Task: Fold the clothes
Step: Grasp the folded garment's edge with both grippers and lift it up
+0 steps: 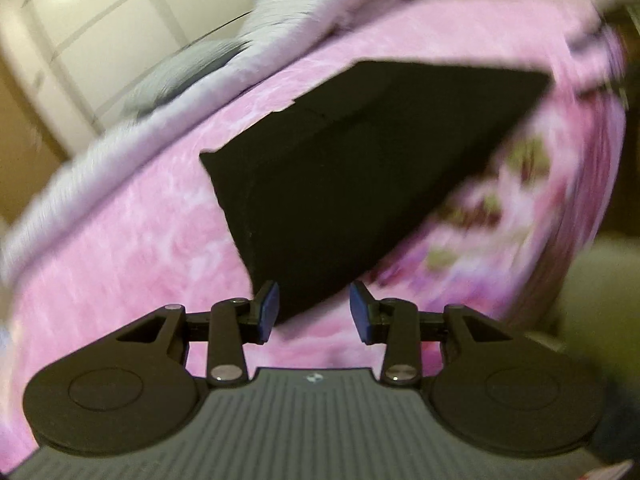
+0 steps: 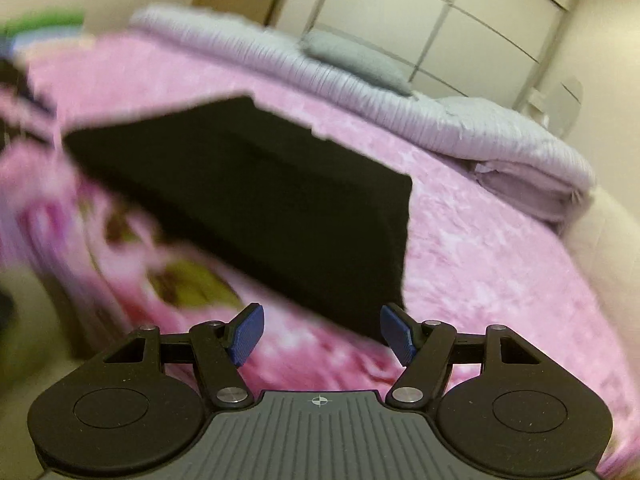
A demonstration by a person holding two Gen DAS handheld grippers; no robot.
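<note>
While both jaws stand spread, left gripper [image 1: 313,310] and right gripper [image 2: 322,334] may, through blur, snag only the top layer of the black garment [image 1: 344,168] at twelve o'clock.

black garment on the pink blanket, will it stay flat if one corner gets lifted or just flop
The black garment lies flat in folded layers, so it is probably soft and would likely droop and unfold from one lifted corner. It looks thin, so probably light. The plush pink blanket beneath may drag at it if pushed.

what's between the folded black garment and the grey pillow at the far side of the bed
In the right wrist view, bare pink fleece blanket, then a ribbed lilac quilt, separate the folded black garment from the grey pillow.
</note>
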